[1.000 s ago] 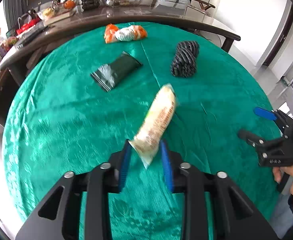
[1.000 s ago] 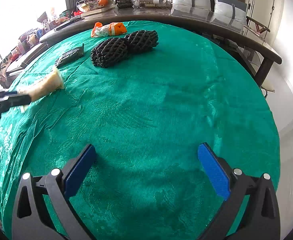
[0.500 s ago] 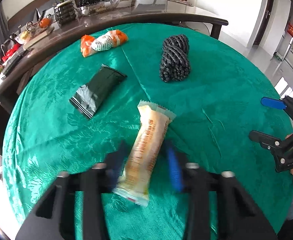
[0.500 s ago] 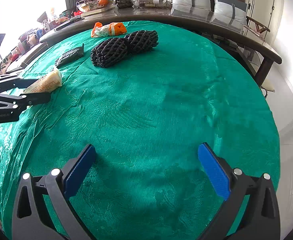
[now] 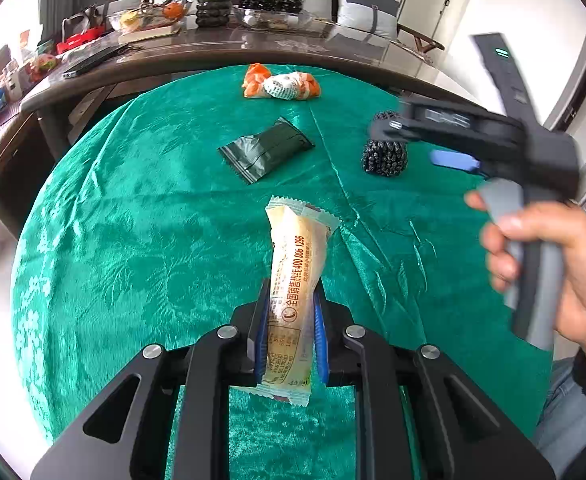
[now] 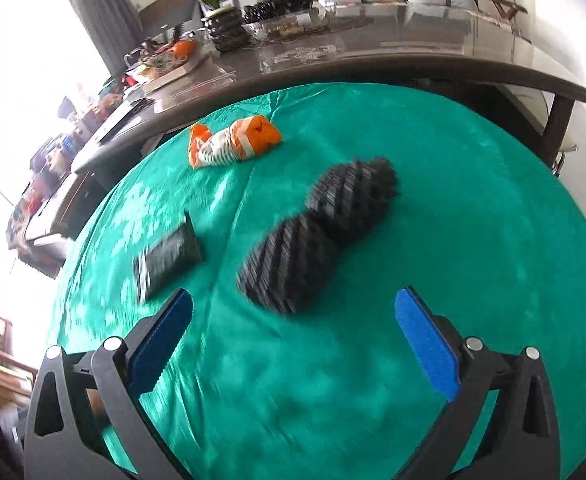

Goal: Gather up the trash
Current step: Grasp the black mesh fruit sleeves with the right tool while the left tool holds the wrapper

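A cream snack wrapper [image 5: 297, 248] with red print stands tilted between the blue pads of my left gripper [image 5: 291, 300]. Its jaws are closing and the pads press on the wrapper's lower half. On the green tablecloth [image 5: 133, 240] lie a dark green wrapper [image 5: 267, 152], an orange-and-white wrapper [image 5: 281, 86] and a black mesh bundle [image 5: 385, 156]. My right gripper [image 6: 293, 316] hangs open just short of the black mesh bundle [image 6: 317, 236], with nothing between its pads. To its left lies the dark wrapper [image 6: 169, 256], and farther back the orange-and-white wrapper [image 6: 233, 142].
A person's hand [image 5: 565, 264] holds the right gripper [image 5: 413, 146] at the right of the left wrist view. A long brown counter [image 5: 253, 48] crowded with bowls, a plant and boxes runs behind the round table. The cloth's edge drops off on the left and right.
The left gripper's jaws have closed onto the cream wrapper, which now stands up off the cloth. The right gripper has swung left and rolled, coming close to the black mesh bundle.
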Demonstrator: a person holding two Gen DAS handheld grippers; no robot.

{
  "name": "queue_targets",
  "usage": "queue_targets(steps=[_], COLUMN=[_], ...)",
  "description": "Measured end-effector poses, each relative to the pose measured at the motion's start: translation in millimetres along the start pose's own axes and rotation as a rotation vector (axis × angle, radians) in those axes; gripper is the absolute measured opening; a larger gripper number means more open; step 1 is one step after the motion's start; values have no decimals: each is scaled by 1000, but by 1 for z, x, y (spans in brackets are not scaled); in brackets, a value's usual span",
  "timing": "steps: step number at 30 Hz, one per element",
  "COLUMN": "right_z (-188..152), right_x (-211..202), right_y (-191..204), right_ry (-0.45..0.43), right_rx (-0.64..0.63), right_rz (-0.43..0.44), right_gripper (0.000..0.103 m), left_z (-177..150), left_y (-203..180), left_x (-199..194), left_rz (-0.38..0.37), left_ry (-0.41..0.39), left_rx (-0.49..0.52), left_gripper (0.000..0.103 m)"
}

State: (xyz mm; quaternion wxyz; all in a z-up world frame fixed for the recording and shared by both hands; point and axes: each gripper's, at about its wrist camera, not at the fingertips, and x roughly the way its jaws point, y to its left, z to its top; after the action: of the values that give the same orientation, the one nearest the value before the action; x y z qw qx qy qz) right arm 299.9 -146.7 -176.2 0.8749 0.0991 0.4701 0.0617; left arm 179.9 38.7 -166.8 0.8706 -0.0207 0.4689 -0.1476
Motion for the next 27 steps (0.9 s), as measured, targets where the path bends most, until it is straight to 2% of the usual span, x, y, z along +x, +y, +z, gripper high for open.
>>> queue_targets(steps=[2,3,4,5,6,7,9,12,14,17,20,23,24,25,26,27], right_z=[7,7,8,8,6,4,-1,-16,-34,-66,-89,-108,-109,-110,-114,-116], right_x=[15,19,23,27,26,21,6,-29,-53,-81,-89,-85,-83,-81,-80,-80], right_y=[9,11,9,6,-3,-9,-16,-26,-30,-30,-41,-57,-61,-63,-63,-62], right_ry=[-9,-9,-1,15,18,6,-16,-40,9,74,106,72,61,51,33,20], right_rx=[2,-9,-23,-32,-23,-20,-81,-228,-346,-520,-547,-497,-470,-441,-419,-412], right_rz=[-61,-103,-148,-175,-154,-143,-169,-68,43,112,101,24,22,30,32,27], right_gripper=[95,86,65,55,46,42,40,40,40,40,41,47,52,62,69,79], left_z=[-4,-5,-6,-7,-8,-8,-7,-3,0,4,7,6,5,4,3,2], left_y=[-1,-2,-4,-7,-11,-14,-24,-39,-49,-62,-73,-77,-78,-78,-77,-77], left_x=[-1,-1,-2,-1,-1,-1,0,3,7,17,31,41,41,41,40,39], left_rz=[-6,-7,-8,-14,-22,-28,-38,-61,-78,-84,-65,-37,-27,-20,-19,-12], left_ry=[6,10,13,17,18,18,10,2,1,-5,-3,3,1,-1,-1,0], left_rx=[-21,-23,-24,-25,-26,-24,-18,-24,-40,-61,-83,-81,-73,-62,-50,-34], left_gripper=[18,18,18,18,18,18,18,18,18,18,19,20,22,26,37,53])
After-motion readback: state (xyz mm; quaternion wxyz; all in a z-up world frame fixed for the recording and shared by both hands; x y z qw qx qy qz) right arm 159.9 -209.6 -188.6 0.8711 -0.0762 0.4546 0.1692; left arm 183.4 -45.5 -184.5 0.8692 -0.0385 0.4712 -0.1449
